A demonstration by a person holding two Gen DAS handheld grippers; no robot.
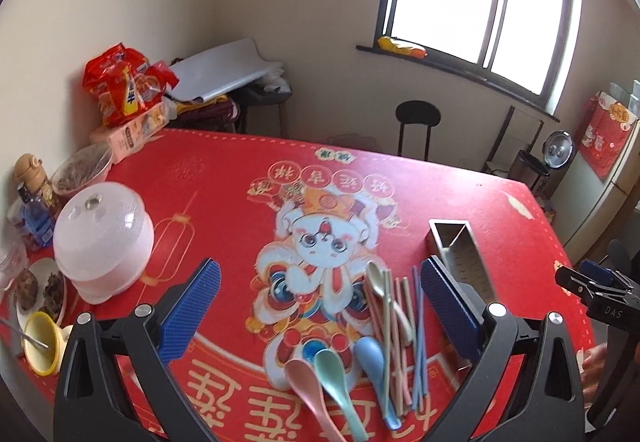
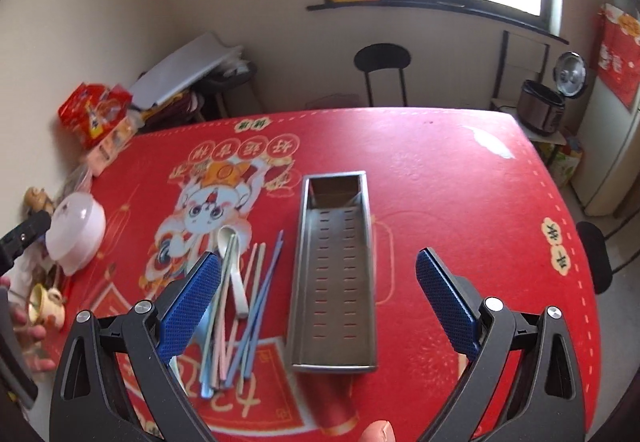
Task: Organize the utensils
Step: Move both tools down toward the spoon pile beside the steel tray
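Observation:
A pile of pastel chopsticks [image 1: 404,330] lies on the red tablecloth, with a white spoon [image 1: 376,278] among them. Pink [image 1: 308,382], green [image 1: 336,374] and blue [image 1: 372,358] spoons lie side by side at the near left of the pile. A long perforated steel utensil tray [image 2: 336,274] lies flat just right of the chopsticks [image 2: 248,302], with nothing in it. My left gripper [image 1: 320,302] hovers open above the spoons and chopsticks. My right gripper [image 2: 320,302] hovers open over the tray. Neither gripper holds anything.
A domed plastic food cover [image 1: 104,238], a plate of food [image 1: 40,290], a yellow cup [image 1: 40,342] and bottles crowd the table's left side. Snack bags [image 1: 124,85] sit at the far left corner. A black chair [image 2: 382,69] and a rice cooker [image 2: 540,109] stand beyond the table.

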